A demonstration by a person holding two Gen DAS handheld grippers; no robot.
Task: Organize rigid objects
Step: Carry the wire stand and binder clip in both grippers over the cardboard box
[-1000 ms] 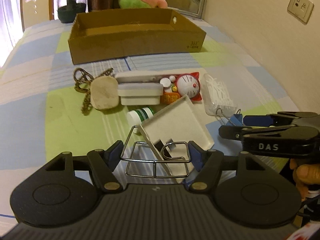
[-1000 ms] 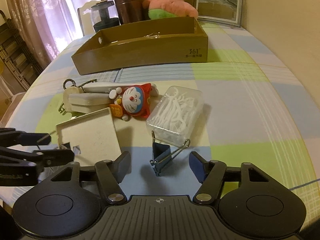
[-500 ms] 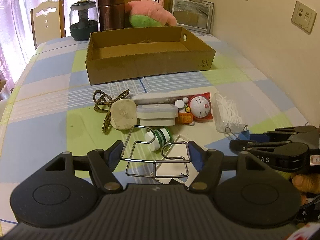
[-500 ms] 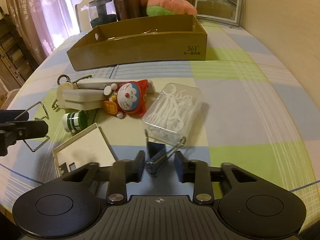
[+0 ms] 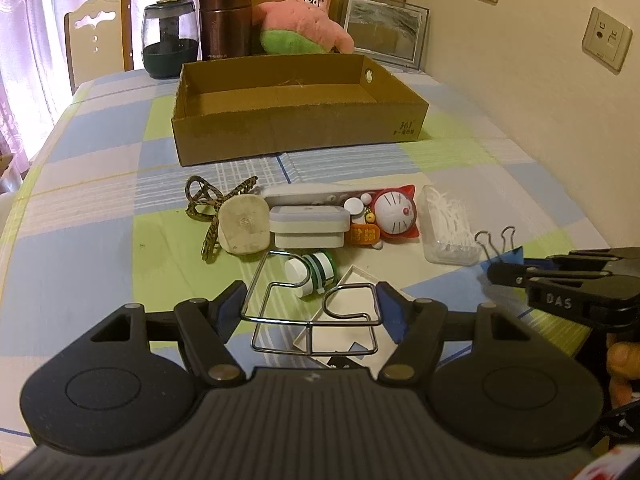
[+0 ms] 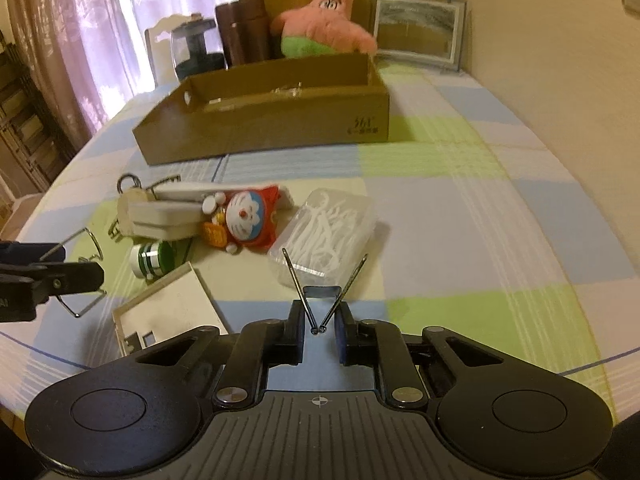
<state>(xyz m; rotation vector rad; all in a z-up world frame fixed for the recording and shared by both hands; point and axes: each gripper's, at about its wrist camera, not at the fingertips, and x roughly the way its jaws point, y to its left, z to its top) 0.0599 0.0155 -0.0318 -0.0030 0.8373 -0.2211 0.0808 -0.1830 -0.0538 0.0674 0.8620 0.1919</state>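
Both tongs carry something as we hold them above the checked desk (image 5: 100, 208): our left tongs (image 5: 312, 312) are clamped on a wire rack (image 5: 312, 316), its chrome loops pinched between the blue pads and held clear of the cloth, and our right tongs (image 6: 320, 330) are closed on a blue binder clip (image 6: 322, 294), whose two wire handles splay up in a V toward the camera. Going left to right across the pile in the left wrist view, we see a leopard-print hair claw (image 5: 210, 204) touching a cream rounded pad (image 5: 244, 222), then a small grey-and-white lidded box (image 5: 308, 226) with a long white case (image 5: 316, 194) just behind it, and a green-and-white bottle (image 5: 316, 270) lying on its side just in front. Near that bottle lies a flat white tray (image 5: 352, 296), partly under the rack. Next comes a red Doraemon charm (image 5: 394, 214), and beside it a clear box of floss picks (image 5: 448, 224). Behind the pile stands an open cardboard box (image 5: 296, 136); from the right wrist view something thin and metallic shows inside it, too small to tell. At the far edge we see a dark jar (image 5: 170, 38), a brown flask (image 5: 226, 20), a pink starfish plush (image 5: 304, 20) and a picture frame (image 5: 384, 36).
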